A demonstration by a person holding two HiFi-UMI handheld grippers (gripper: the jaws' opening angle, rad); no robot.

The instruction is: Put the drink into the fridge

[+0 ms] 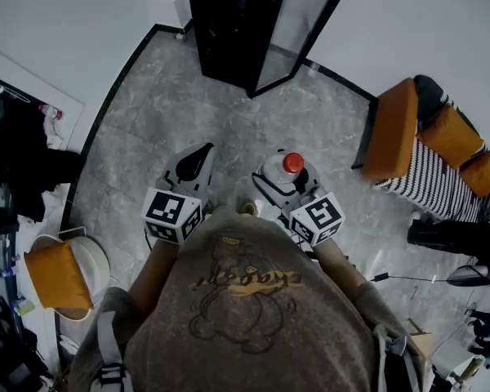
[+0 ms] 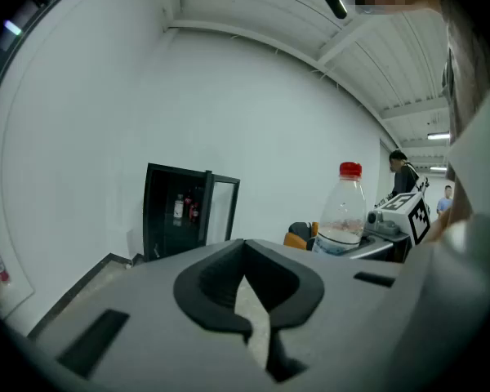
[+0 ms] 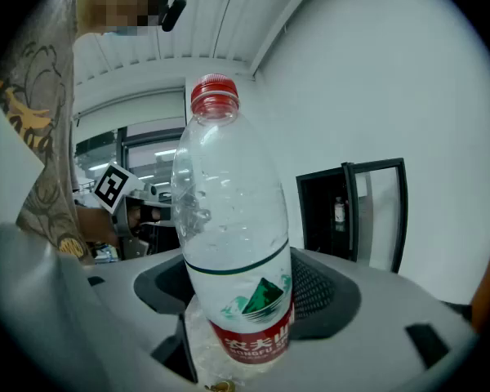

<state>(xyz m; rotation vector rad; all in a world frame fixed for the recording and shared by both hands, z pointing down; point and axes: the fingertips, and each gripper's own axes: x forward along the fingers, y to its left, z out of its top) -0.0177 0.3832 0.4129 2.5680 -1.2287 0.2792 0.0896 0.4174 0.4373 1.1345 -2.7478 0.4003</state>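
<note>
Right gripper [image 3: 243,305] clamped on the drink bottle [image 3: 229,219], low on its label; bottle upright, red cap up, carried above the floor [image 1: 188,113] in front of the person; left gripper [image 2: 247,278] jaws together, nothing between them. Fridge [image 1: 224,23] stands far, against the wall; its glass door [image 1: 302,23] is swung open on its right side.

Risks, judged: the grip sits low, so the tall bottle may tip or slip if the jaws tilt; on entry it could knock the door edge or the bottles [image 2: 180,209] standing inside.

Room: bare floor between person and fridge; orange armchair [image 1: 412,129] well right; stool [image 1: 61,276] well left; straight approach looks free, keeping left of the door.
</note>
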